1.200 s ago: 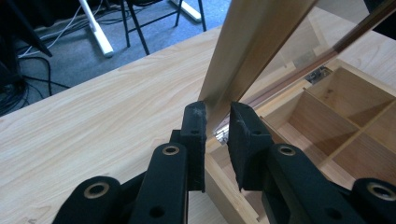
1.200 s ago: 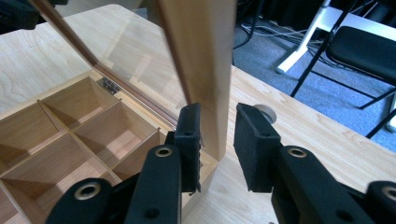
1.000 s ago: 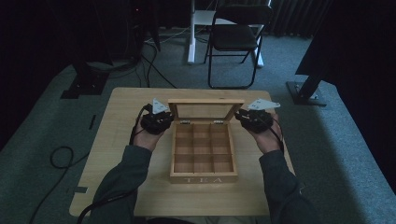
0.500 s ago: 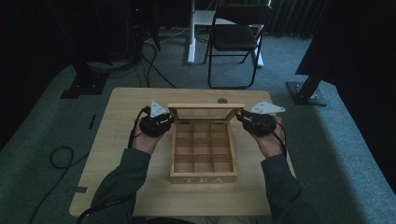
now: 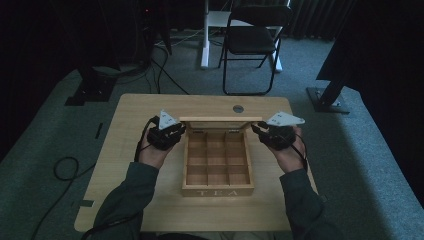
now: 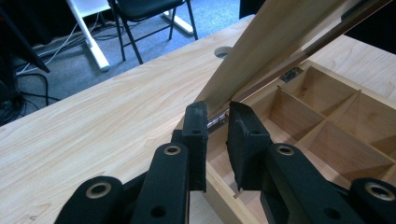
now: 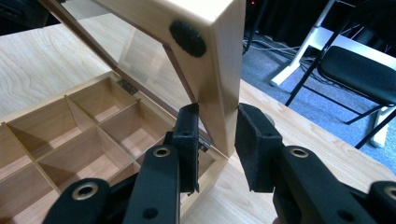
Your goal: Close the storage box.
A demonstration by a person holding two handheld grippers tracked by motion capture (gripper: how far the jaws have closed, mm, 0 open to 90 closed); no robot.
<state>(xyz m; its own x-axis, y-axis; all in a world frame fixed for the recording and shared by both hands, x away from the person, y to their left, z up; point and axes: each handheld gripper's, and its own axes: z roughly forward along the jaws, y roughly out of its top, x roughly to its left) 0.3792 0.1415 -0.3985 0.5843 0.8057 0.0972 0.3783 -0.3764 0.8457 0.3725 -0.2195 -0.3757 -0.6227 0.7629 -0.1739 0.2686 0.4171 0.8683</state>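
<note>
An open wooden tea box (image 5: 218,190) with several empty compartments sits mid-table, "TEA" on its front wall. Its glass-paned lid (image 5: 220,119) stands up from the far edge, edge-on in the high view. My left gripper (image 5: 176,131) holds the lid's left side; in the left gripper view the jaws (image 6: 217,109) pinch the lid (image 6: 280,42) just above the hinge and have just been closing on it. My right gripper (image 5: 257,131) is shut on the lid's right side; in the right gripper view the pads (image 7: 217,112) clamp the lid frame (image 7: 219,56) above the box (image 7: 93,126).
The box rests on a light wooden table (image 5: 130,150) with a round cable hole (image 5: 238,108) behind the lid. A black folding chair (image 5: 252,40), a white desk leg (image 5: 205,35), black stand bases and floor cables lie beyond the table's far edge.
The lid has swung forward from leaning back, where its glass face showed, to standing edge-on. Both hands stayed at its sides.
</note>
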